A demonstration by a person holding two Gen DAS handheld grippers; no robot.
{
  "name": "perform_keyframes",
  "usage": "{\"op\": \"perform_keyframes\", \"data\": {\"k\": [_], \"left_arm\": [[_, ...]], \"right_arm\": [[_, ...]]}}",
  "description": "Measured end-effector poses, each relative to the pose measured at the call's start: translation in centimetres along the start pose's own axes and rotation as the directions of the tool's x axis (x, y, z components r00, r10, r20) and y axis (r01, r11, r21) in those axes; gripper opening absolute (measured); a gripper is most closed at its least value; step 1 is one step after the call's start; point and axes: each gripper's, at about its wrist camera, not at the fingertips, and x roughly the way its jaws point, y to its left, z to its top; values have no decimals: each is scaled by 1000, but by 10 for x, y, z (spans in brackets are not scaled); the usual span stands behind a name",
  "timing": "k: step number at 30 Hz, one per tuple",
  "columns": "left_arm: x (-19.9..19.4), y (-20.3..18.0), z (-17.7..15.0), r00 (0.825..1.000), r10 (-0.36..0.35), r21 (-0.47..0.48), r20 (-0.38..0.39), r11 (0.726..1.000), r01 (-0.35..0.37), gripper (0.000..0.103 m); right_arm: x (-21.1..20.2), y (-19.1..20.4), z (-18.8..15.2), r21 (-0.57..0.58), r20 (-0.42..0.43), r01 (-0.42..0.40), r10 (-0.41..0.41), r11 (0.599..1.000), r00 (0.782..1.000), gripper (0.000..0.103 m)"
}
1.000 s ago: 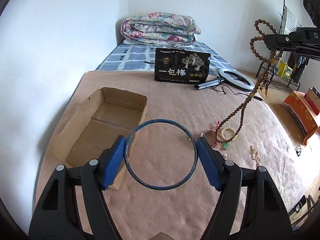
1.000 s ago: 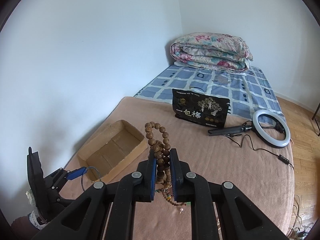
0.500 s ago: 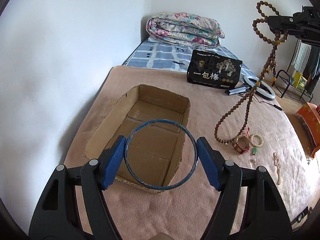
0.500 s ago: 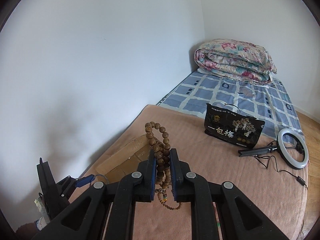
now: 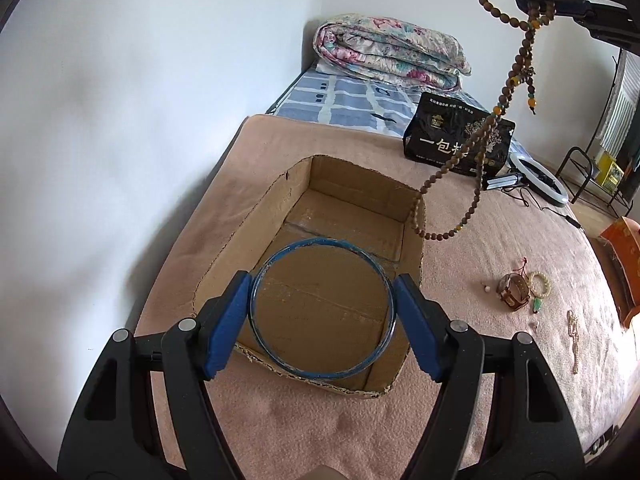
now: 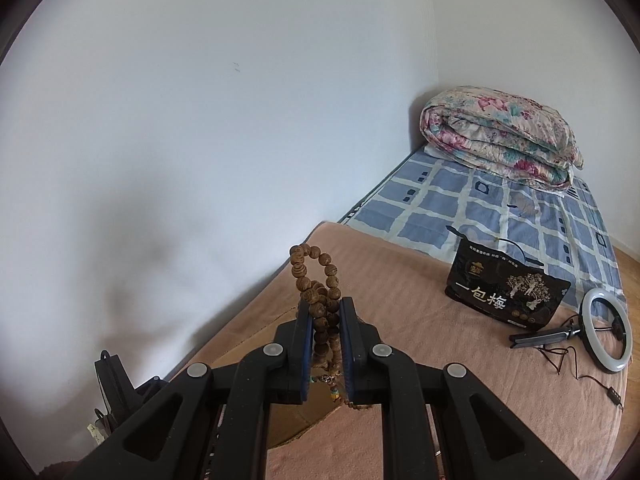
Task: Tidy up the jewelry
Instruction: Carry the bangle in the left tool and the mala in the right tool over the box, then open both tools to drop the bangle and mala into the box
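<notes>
Both claws have swung over the open brown cardboard box [image 5: 320, 216], still empty: left claw [image 5: 322, 312] spread around a thin blue ring bangle [image 5: 256, 280], right claw [image 6: 325, 334] pinched on a brown wooden bead strand [image 6: 316, 268]. A brown leather watch [image 5: 512, 290] and pale bead bracelet [image 5: 540, 283] remain on the bed.

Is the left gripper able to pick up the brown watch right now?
Probably not: the left gripper is already clamped on the blue bangle over the box; the watch lies apart on the blanket.

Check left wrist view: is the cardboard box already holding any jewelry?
No: the cardboard box shows only its bare floor, seen through the blue bangle held above it.
</notes>
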Motion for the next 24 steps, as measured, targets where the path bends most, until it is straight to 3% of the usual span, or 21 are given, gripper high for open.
{"op": "perform_keyframes", "data": {"k": [8,24], "left_arm": [[16,12,-3,1000,6,-16,-20,1000,-6,74],[48,19,-18,997,8,-25,-78,1000,-10,74]], "right_arm": [[36,9,7,-8,-32,-12,12,1000,999,10],[116,2,-23,2,-153,14,-13,1000,988,11]]}}
